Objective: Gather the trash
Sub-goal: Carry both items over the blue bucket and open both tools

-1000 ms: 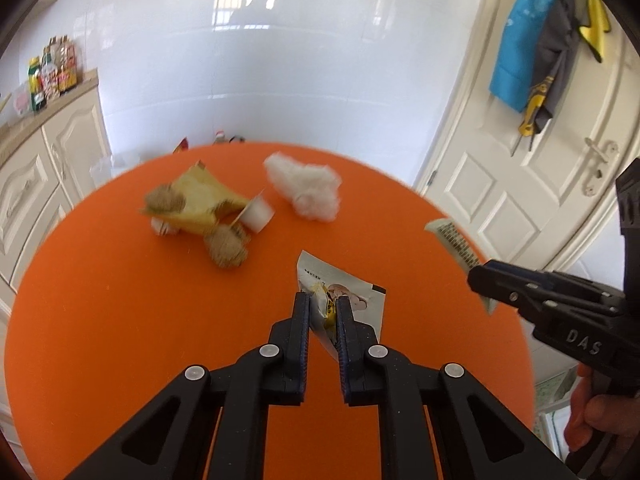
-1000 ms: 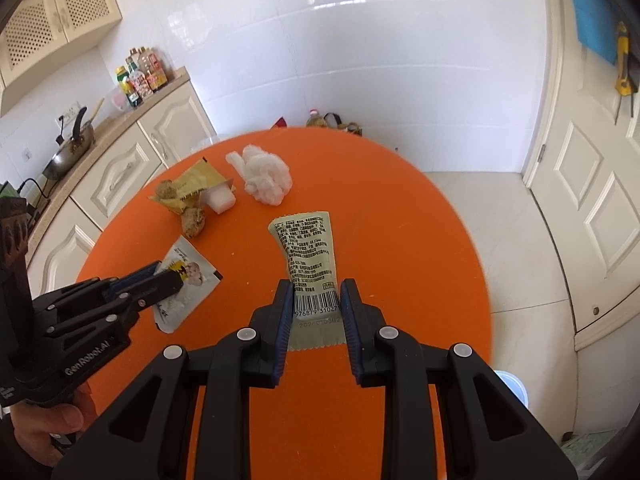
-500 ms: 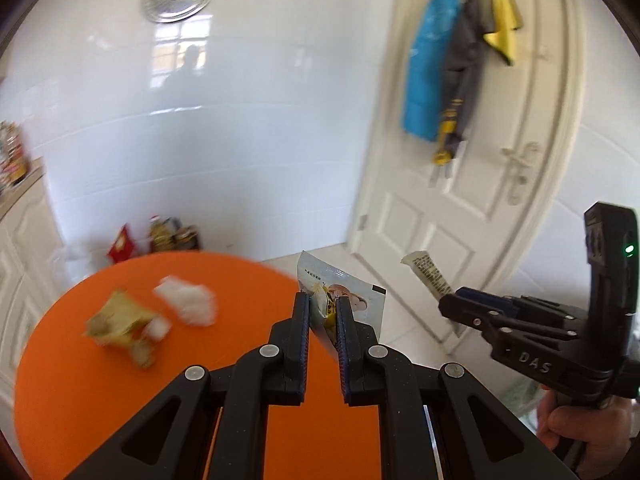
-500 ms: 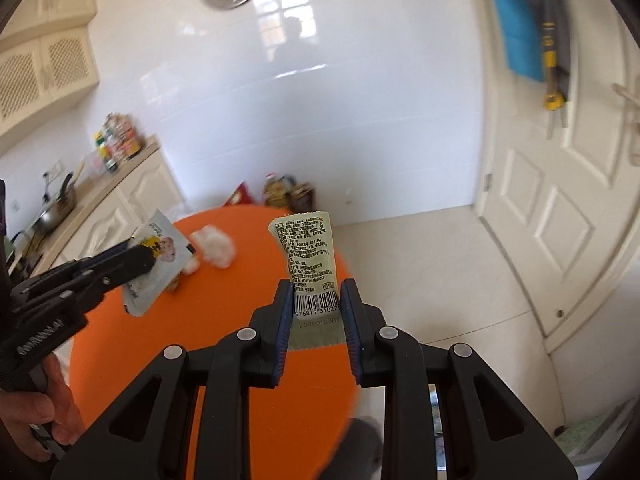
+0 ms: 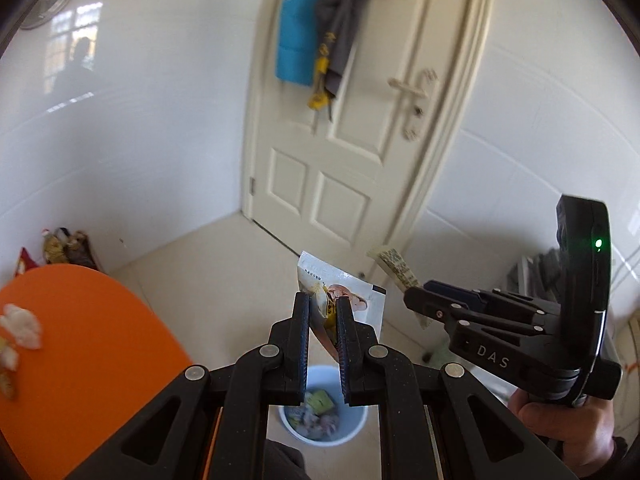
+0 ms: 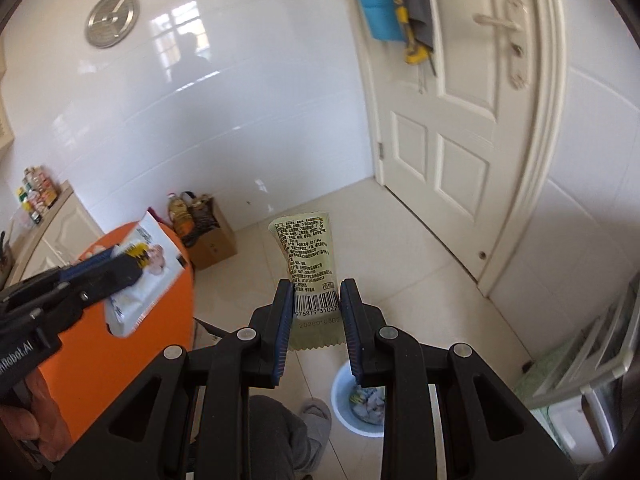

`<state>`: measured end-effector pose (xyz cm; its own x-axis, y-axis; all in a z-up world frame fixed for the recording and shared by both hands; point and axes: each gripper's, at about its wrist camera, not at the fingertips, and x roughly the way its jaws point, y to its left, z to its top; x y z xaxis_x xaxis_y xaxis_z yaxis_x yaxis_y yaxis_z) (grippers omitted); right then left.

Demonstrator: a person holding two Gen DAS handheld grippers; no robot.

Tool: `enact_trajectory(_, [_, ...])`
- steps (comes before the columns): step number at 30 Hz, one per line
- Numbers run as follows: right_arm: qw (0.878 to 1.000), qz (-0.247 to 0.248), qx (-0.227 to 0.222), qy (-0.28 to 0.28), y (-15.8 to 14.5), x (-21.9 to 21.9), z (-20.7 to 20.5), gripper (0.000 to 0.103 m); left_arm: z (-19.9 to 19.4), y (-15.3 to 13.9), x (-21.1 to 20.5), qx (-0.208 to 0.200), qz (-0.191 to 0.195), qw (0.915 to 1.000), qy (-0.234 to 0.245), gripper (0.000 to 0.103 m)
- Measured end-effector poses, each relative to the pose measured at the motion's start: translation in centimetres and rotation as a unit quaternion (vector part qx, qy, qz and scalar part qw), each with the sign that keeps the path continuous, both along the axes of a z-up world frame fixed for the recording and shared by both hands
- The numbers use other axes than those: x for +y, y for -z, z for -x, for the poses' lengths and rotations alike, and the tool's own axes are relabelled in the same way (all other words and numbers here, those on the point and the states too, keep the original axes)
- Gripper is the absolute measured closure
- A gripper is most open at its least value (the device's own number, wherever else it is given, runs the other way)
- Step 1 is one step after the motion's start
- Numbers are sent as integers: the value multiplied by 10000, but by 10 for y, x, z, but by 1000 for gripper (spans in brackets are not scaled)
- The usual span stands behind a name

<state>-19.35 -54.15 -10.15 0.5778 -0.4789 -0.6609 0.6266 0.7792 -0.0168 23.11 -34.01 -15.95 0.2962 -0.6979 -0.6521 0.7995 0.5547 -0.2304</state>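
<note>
My left gripper (image 5: 323, 302) is shut on a white snack wrapper (image 5: 362, 304) with a face printed on it, held in the air above a light blue bin (image 5: 322, 418) on the floor. My right gripper (image 6: 316, 292) is shut on a pale green wrapper (image 6: 308, 252) with a barcode, also held above the bin (image 6: 340, 394), which has trash in it. The right gripper also shows in the left wrist view (image 5: 416, 300) with the green wrapper (image 5: 396, 262). The left gripper shows in the right wrist view (image 6: 120, 264) with the white wrapper (image 6: 152, 280).
The orange round table (image 5: 80, 340) lies to the left with white tissue (image 5: 20, 326) on it. A white door (image 5: 360, 140) with hanging cloths stands ahead. A cardboard box (image 6: 212, 240) sits by the wall. A rack (image 6: 580, 360) stands at the right. My slipper (image 6: 316, 420) is beside the bin.
Both grippers have swung right, away from the table and over the floor, each still holding its wrapper. The blue bin has come into view below them.
</note>
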Motion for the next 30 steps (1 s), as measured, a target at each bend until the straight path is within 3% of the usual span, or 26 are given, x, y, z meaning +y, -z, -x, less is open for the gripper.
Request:
enact_trajectory(8, [9949,-735,335,601,71,-68,29,79,-8,70,-64,616,-759,9944,392,95])
enact_trajectory(14, [9820,-1501,594,981,143,-119,38,79,-18,131,-106,1087,-1427,9823,529,94])
enact_trajectory(20, [9682,-2022,722,1285,191,-157,47,76,-47,168,-156,1362,-1943,9701,506,93])
enact_trajectory(22, [9651,-2129,784,1308,201,-164,46,75,-56,172,-179,1426,-2091,9662,494,86])
enact_trajectory(24, [9634,-2128,816,1407,205,-168,48,64,-63,175,-198,1434,-2184,9643,424,82])
enact_trajectory(26, [9620,-2167,803,1453,208,-172,48,61,-67,175,-202,1402,-2234,9639,370,71])
enact_trajectory(27, [9621,-2151,800,1475,209,-171,50,58,-70,176,-205,1398,-2256,9635,343,58])
enact_trajectory(28, [9623,-2120,807,1502,207,-169,52,50,-71,175,-207,1387,-2260,9637,306,46])
enact_trajectory(30, [9626,-2074,808,1544,205,-165,55,32,-73,176,-214,1297,-2253,9654,213,35])
